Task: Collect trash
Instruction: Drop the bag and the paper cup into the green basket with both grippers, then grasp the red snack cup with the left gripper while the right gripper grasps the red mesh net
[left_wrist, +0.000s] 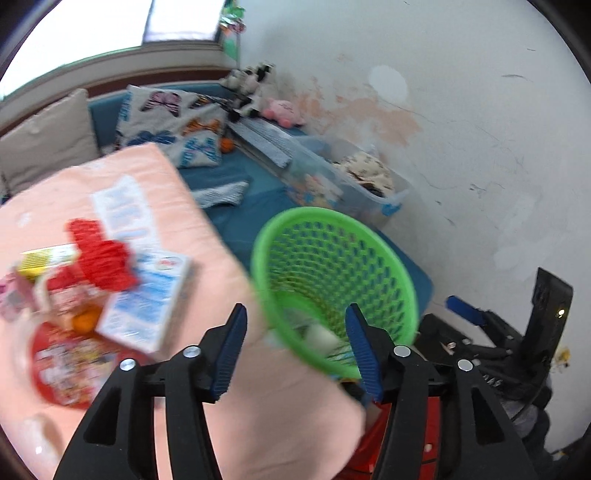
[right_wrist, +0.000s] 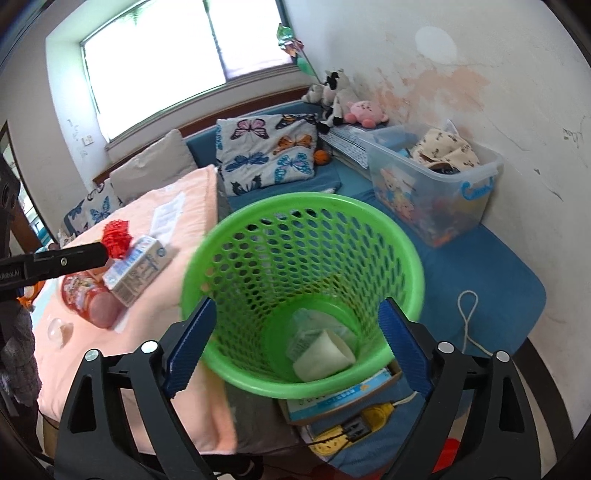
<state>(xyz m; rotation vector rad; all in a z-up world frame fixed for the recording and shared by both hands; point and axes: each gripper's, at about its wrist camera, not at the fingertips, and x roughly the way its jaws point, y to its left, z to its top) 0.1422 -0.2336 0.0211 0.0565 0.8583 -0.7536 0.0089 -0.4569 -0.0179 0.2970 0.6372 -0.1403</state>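
While the right gripper (right_wrist: 295, 347) stands wide open, empty, its fingers either side of the green basket (right_wrist: 303, 288), the left gripper (left_wrist: 295, 347) is also open and holds nothing. Ahead and to the left's left, on the pink cloth (left_wrist: 177, 184), lies the milk carton (left_wrist: 147, 299) among wrappers, its long axis slanting away; the left hand looks nearer.

Two hand-held tools. The left tool (left_wrist: 297, 343) has its jaws spread wide, gripping nothing. The right tool (right_wrist: 297, 345) also has its jaws wide apart.
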